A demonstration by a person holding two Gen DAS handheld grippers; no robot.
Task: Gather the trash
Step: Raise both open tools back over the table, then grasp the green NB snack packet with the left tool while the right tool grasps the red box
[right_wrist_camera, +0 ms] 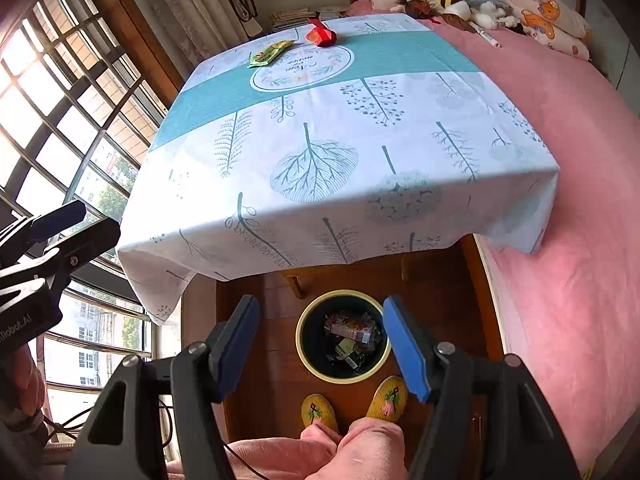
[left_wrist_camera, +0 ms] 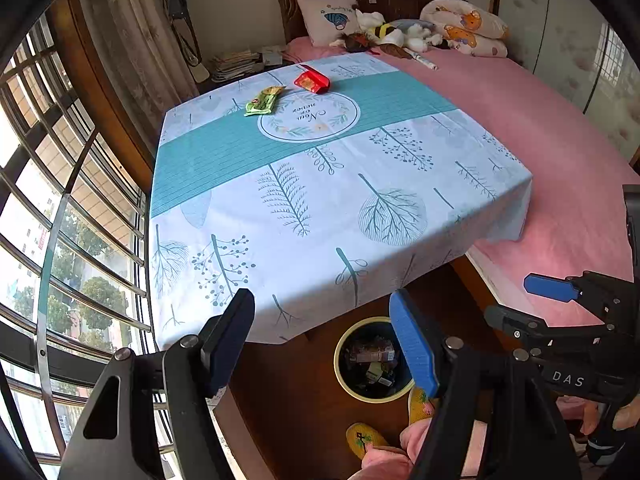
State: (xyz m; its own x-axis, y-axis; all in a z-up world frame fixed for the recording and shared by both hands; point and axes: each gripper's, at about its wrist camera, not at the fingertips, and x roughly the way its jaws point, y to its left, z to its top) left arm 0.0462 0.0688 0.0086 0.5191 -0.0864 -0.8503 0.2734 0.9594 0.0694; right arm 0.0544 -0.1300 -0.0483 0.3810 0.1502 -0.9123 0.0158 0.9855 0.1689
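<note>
Tablecloth (left_wrist_camera: 320, 200) beside pink bed (left_wrist_camera: 560, 140); barred window (left_wrist_camera: 60, 200)

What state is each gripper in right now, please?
Left gripper: open, holding nothing.
Right gripper: open, holding nothing, above the trash bin.

White cloth (left_wrist_camera: 320, 208) with teal tree prints and a teal band, red wrapper (left_wrist_camera: 311, 81), green wrapper (left_wrist_camera: 263, 101), pink bedsheet (left_wrist_camera: 560, 152), cream-rimmed black bin (right_wrist_camera: 304, 354).
</note>
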